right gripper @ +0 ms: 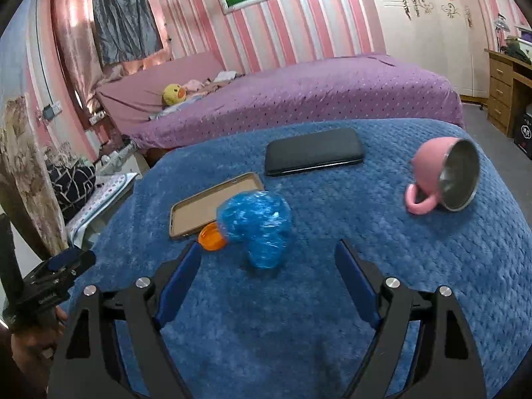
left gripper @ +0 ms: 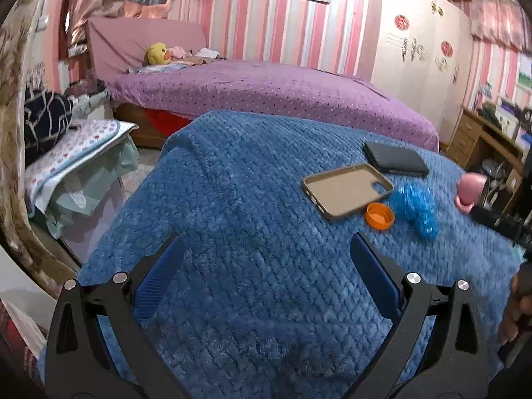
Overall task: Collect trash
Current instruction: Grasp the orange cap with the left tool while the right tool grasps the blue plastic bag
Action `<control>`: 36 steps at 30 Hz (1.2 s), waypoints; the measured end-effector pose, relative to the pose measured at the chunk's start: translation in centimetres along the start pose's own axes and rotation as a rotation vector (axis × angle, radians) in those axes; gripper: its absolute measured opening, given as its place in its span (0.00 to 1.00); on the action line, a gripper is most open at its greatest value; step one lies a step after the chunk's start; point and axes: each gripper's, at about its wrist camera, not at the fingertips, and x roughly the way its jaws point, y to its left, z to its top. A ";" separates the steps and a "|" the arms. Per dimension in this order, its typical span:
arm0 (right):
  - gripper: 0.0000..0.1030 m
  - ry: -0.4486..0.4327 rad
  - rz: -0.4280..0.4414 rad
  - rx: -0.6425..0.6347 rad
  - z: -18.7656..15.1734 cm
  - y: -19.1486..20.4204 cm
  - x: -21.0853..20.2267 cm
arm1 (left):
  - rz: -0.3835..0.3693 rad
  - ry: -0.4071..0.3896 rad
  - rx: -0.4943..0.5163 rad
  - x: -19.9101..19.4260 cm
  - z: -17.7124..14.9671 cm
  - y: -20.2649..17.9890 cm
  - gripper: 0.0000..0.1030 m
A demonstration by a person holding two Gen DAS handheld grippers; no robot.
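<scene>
The crumpled blue plastic wrapper (right gripper: 257, 229) is seen at the centre of the right wrist frame on the blue quilted blanket (right gripper: 365, 232), just ahead of the right gripper (right gripper: 269, 259), whose jaws are held released. An orange plastic bottle cap (right gripper: 210, 236) is tucked against its left, and the left gripper (left gripper: 266, 252) is held released over bare blanket at lower centre

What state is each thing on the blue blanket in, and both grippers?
Left gripper: open, empty.
Right gripper: open, empty, facing the wrapper.
Wrapper: crumpled, untouched.
Cap: hollow side up.
Phone case: empty, inside up.
Phone: flat, dark side up.
Mug: tipped on its side.
</scene>
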 end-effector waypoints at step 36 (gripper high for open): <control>0.25 -0.014 -0.035 0.025 3.2 -11.9 -3.8 | -0.089 0.232 0.070 12.8 1.1 -15.1 0.38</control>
